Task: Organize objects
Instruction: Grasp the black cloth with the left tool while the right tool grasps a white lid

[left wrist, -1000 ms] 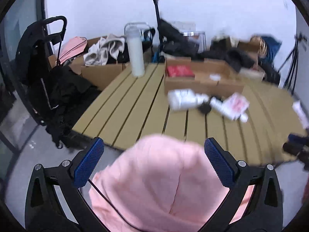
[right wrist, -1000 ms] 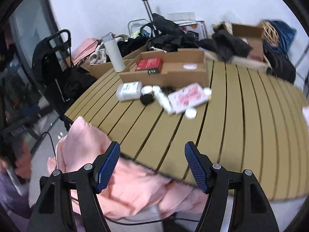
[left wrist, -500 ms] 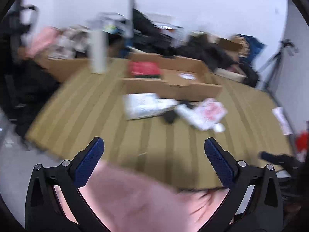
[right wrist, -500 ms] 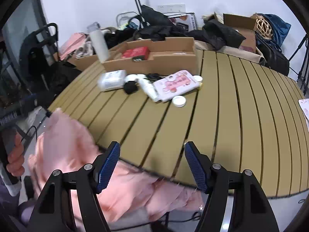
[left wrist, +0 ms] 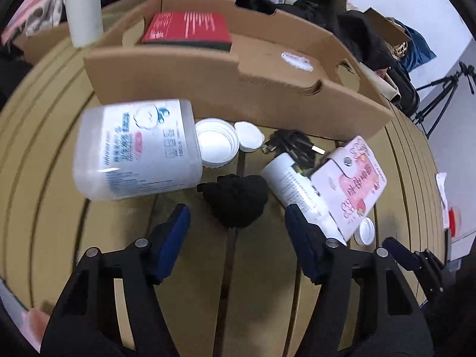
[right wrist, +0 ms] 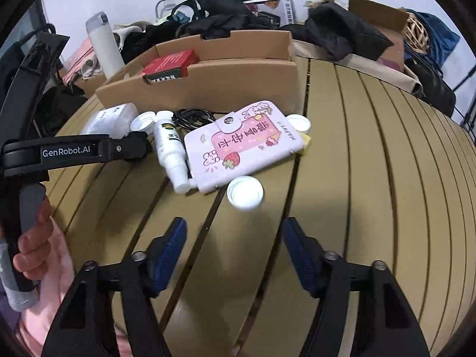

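Observation:
A heap of small objects lies on the slatted wooden table [right wrist: 372,178] before a cardboard box [left wrist: 208,77]. My left gripper [left wrist: 236,232] is open just short of a black knitted lump [left wrist: 236,200]. Around it lie a clear plastic jar [left wrist: 135,151], its white lid [left wrist: 215,142], a white tube [left wrist: 300,192] and a pink strawberry wallet [left wrist: 354,183]. My right gripper [right wrist: 233,238] is open, just short of a small white cap [right wrist: 245,192]. The wallet [right wrist: 247,144] and tube [right wrist: 169,148] lie beyond it. The left gripper's body [right wrist: 74,150] shows at the left.
A red box [left wrist: 187,28] lies inside the cardboard box. A white flask [right wrist: 105,47] stands at the table's far left. Black bags, clothes and more cartons crowd behind the table. A black cable [right wrist: 193,117] lies by the box wall. A tripod [left wrist: 440,95] stands far right.
Both grippers have moved forward over the table toward the heap. The left one swung from the table edge to right over the black lump. Both stay open.

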The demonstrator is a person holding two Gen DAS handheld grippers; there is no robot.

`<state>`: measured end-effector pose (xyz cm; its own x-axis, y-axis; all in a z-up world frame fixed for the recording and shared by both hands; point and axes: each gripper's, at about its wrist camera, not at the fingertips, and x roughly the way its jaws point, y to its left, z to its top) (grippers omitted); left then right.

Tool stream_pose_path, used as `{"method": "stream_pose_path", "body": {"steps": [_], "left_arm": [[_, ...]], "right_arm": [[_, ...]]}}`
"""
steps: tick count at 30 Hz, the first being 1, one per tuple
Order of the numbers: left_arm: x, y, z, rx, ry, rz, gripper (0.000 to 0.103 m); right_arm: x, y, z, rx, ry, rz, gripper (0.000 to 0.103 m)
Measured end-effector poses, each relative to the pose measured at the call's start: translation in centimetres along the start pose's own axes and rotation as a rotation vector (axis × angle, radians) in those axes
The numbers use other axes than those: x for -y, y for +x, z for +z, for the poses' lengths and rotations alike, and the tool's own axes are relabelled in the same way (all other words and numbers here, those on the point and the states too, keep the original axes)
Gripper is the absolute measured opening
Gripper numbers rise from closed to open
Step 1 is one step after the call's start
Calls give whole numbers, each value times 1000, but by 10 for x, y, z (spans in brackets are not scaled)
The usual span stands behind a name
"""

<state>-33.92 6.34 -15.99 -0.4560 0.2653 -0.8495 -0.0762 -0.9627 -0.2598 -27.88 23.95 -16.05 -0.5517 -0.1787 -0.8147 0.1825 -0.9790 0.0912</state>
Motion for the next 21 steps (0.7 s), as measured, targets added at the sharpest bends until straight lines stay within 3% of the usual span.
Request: {"method": "stream_pose_path", "body": {"steps": [2, 4, 6, 8, 13, 21], "left_arm": [[1, 0, -2, 28, 6, 12, 49], [-1, 0, -4, 37, -6, 1, 36], [-2, -2, -4, 42, -13, -3, 35], [-2, -3, -6, 42, -11, 1, 34], [2, -24, -21, 65, 5, 26, 33], [11, -142, -110, 199, 87, 74, 34]], "right_arm": [[0, 9, 4, 3, -2, 0, 65], [2, 15, 6, 10, 10, -3, 57], [3, 16, 7, 26, 17, -20, 41], [5, 17, 8, 30, 22, -31, 33], [11, 3, 3, 16, 63, 24, 32], [3, -98, -43, 77, 75, 45, 32]]}}
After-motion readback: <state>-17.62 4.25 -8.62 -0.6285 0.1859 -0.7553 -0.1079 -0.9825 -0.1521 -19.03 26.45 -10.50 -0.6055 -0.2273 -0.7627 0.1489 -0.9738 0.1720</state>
